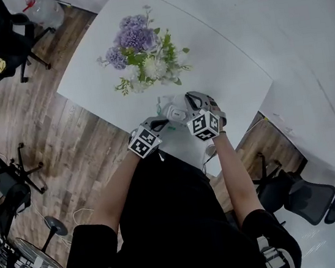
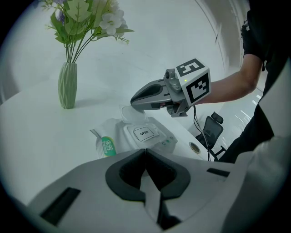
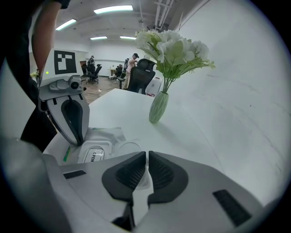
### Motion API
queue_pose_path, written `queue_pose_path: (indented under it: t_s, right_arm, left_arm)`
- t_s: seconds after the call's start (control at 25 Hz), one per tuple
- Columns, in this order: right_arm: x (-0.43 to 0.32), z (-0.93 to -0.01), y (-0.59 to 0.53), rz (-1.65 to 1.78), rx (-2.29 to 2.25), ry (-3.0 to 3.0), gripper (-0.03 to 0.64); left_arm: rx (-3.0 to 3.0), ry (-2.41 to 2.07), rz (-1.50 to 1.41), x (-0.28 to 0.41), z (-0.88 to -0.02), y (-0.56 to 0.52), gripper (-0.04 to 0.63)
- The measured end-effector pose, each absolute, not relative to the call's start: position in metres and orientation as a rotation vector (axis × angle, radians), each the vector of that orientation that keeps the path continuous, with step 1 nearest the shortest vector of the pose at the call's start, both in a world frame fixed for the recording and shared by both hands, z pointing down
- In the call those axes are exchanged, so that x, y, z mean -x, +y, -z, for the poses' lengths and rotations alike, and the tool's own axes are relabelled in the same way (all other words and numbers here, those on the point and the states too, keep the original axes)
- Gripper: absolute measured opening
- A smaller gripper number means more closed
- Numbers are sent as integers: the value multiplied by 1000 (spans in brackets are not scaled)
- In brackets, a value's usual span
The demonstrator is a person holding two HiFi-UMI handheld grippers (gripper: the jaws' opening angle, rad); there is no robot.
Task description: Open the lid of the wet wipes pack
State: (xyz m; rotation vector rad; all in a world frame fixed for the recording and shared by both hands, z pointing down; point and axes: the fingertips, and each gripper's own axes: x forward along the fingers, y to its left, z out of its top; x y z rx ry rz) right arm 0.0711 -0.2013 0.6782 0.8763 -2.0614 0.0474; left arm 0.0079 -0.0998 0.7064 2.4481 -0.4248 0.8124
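The white plastic wet wipes pack lay on the white round-edged table near its 6 o'clock edge, between the two tools. The step looked nearly done: its translucent oval lid stood tilted up at 12 o'clock from the OPEN-marked panel. To finish well, I judged, the left gripper, jaws pressed together and empty at the pack's 6 o'clock end, should pin the soft pack. The right gripper, jaws together but for a slit at the lid's rim, could swing the lid back about its hinge. Whether it pinched the rim I could not tell.

Counted: one table, one ribbed green vase of flowers, two grippers, one pack, one lid.
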Motion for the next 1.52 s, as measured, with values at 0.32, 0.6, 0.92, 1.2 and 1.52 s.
queue_pose_path:
  t_s: [0.32,0.6,0.92,1.2,1.52]
  right_arm:
    - [-77,-677,-198,-70,-902,-2047,28]
    - [-87,-659,-191,-87,-969,-2056,17]
    - [-96,-633,-157,-128,-987,-2095,17]
    - [-107,-623,-115,-149,-993,-2120,15]
    - [-108,-612,-75,-166,-1011,-2161,15]
  left_arm:
    - [-2426,-436,-810,-7,-707,-99,23]
    - [-2407,-455,-804,-7,-699,-96,23]
    - [-2450,-518,-764,-8,-668,-89,23]
    - [-2494,-621,-729,-4,-640,-82,23]
    - [-2504,-728,-738,12,-619,-57,23]
